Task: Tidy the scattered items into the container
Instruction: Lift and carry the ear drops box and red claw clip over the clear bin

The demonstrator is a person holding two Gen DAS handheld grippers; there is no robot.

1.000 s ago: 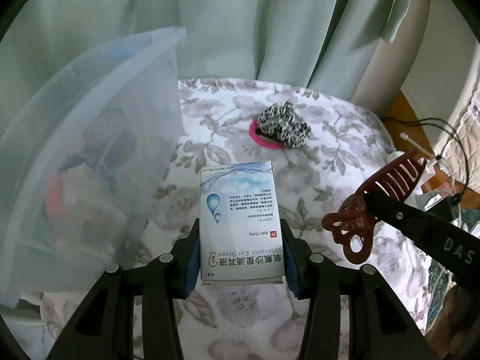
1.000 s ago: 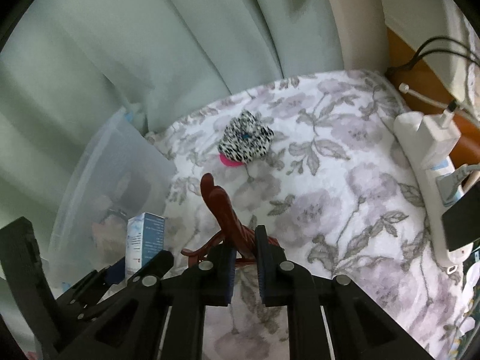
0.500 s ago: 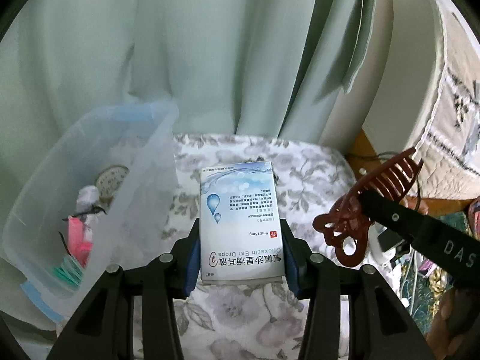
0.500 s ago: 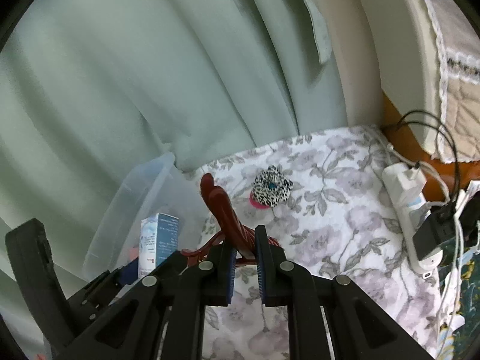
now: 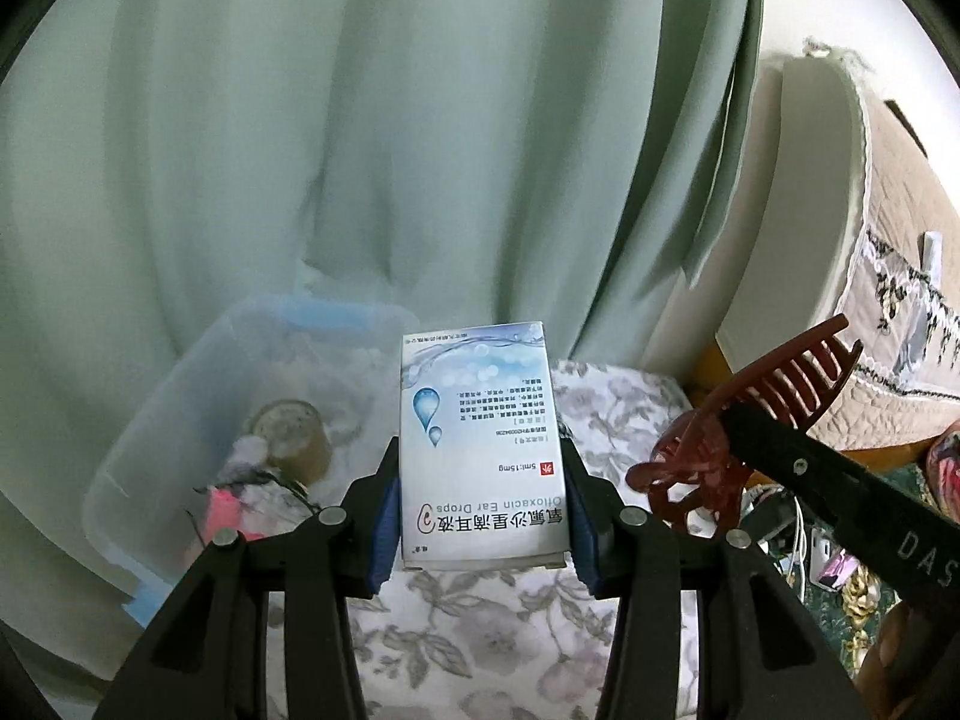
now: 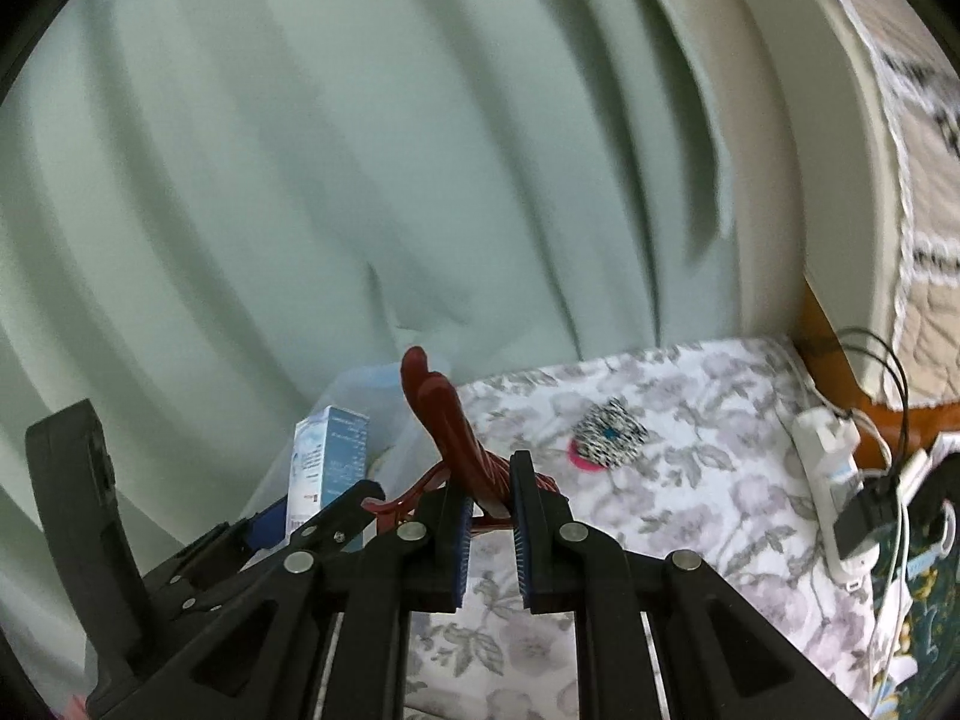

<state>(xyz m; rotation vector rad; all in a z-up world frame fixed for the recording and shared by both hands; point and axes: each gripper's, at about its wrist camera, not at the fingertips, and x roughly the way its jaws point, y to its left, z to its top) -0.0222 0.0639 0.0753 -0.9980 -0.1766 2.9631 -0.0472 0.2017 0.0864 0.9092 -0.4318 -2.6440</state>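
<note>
My left gripper (image 5: 480,498) is shut on a white and blue ear drops box (image 5: 480,444), held in the air above the floral surface, right of the clear plastic container (image 5: 180,414). My right gripper (image 6: 489,492) is shut on a dark red hair claw clip (image 6: 444,414), which also shows in the left wrist view (image 5: 738,432). The box shows in the right wrist view (image 6: 330,450) beside the container (image 6: 372,384). A black and white spotted scrunchie (image 6: 609,426) lies on a pink item on the floral surface, to the right of both grippers.
The container holds a round tin (image 5: 294,432), a pink item (image 5: 225,513) and other small things. Pale green curtains (image 5: 360,150) hang behind. A white power strip with plugs and cables (image 6: 840,474) lies at the surface's right edge. A quilted chair back (image 5: 900,324) stands right.
Both grippers have risen and tilted up with their items; the container and table now sit lower in view, and more of the container's inside shows.
</note>
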